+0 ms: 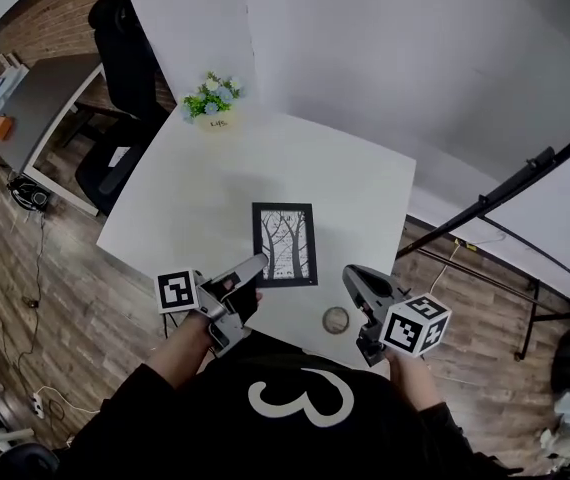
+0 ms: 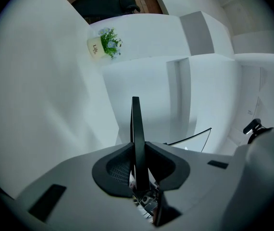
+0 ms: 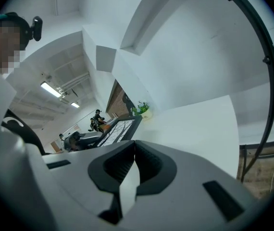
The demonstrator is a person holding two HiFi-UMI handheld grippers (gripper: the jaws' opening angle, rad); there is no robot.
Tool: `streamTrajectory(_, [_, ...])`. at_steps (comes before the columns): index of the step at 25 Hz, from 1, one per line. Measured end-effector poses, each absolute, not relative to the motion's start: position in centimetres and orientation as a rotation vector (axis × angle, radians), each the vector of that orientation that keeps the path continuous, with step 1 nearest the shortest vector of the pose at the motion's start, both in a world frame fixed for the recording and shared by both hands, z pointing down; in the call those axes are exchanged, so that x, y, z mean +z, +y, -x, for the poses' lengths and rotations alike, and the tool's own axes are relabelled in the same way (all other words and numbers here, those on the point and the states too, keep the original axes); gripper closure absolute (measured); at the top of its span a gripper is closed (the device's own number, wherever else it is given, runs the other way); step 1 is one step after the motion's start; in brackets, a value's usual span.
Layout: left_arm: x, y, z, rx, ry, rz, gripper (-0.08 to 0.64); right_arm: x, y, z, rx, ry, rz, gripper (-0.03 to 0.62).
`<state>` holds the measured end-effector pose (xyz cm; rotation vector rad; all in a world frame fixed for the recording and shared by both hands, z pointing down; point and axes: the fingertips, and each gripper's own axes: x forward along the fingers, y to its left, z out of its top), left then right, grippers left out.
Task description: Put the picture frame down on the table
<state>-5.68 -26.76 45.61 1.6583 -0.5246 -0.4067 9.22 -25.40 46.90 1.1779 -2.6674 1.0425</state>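
Note:
The picture frame [image 1: 284, 244] is black with a drawing of bare trees and is seen over the near half of the white table [image 1: 205, 188]. My left gripper [image 1: 259, 262] is shut on the frame's near left corner. In the left gripper view the frame [image 2: 136, 129] shows edge-on as a thin black strip pinched between the jaws [image 2: 137, 163]. I cannot tell whether the frame rests on the table or hangs just above it. My right gripper [image 1: 351, 277] is to the right of the frame, apart from it, shut on nothing [image 3: 134, 150]. The frame [image 3: 120, 129] appears tilted at the left of that view.
A small round ring-shaped object [image 1: 336, 319] lies near the table's front edge between the grippers. A pot of flowers [image 1: 212, 103] stands at the far left corner. A black stand's bar [image 1: 505, 193] slants at the right, and a black office chair [image 1: 125, 48] is behind the table.

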Motion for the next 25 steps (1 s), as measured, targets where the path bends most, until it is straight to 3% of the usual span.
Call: streamTrajectory(25, [58.4,-31.3,6.8,-0.208,-0.656,-1.559,0.479,54.5,-27.0,-8.2,1.313,-2.504,-1.156,0.569])
